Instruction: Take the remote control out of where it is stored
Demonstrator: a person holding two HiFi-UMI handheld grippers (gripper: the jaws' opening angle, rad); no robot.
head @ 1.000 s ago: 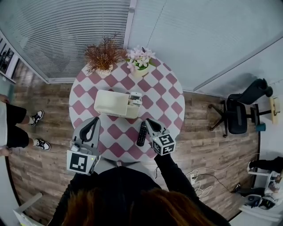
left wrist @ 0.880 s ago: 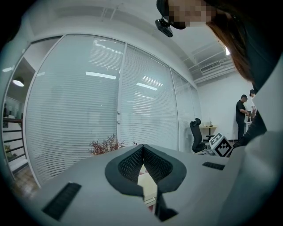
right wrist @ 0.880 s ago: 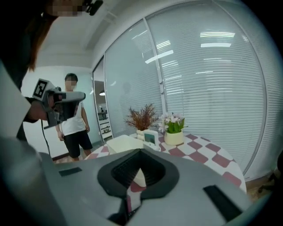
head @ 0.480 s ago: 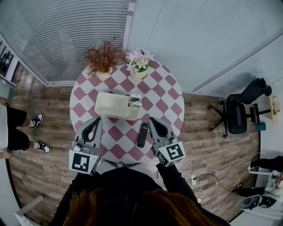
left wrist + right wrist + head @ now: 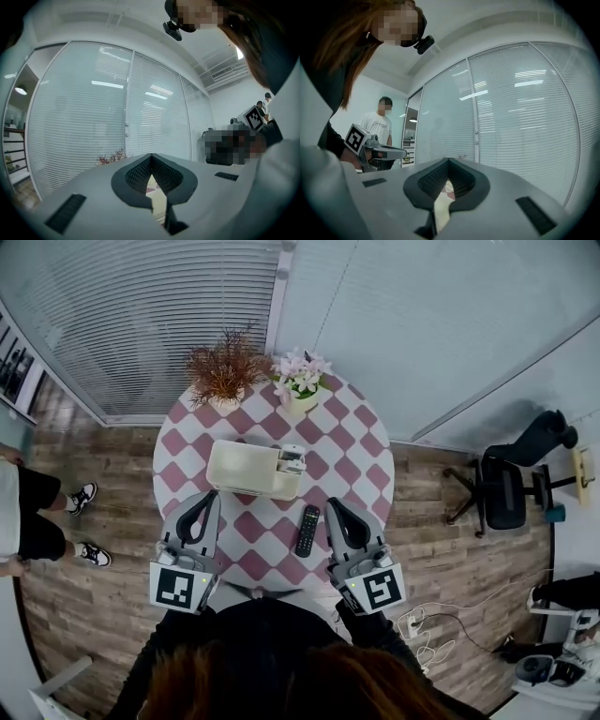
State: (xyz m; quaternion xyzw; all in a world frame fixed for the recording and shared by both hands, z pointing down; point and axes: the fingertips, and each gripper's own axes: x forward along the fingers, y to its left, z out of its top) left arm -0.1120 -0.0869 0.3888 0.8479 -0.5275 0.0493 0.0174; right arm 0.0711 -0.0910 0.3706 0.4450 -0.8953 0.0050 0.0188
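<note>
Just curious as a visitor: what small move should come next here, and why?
Probably just hold both grippers back. The remote lies flat on the checked table, outside the cream box, and the left gripper and right gripper flank it shut and empty, so the job looks done.

Open tabletop (image 5: pixel 362 471) around remote (image 5: pixel 307 530); box (image 5: pixel 244 468), plants (image 5: pixel 225 371) behind.

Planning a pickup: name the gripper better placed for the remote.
Right: the remote lies just beside the right gripper, while the left gripper is farther off. Both are shut and empty.
</note>
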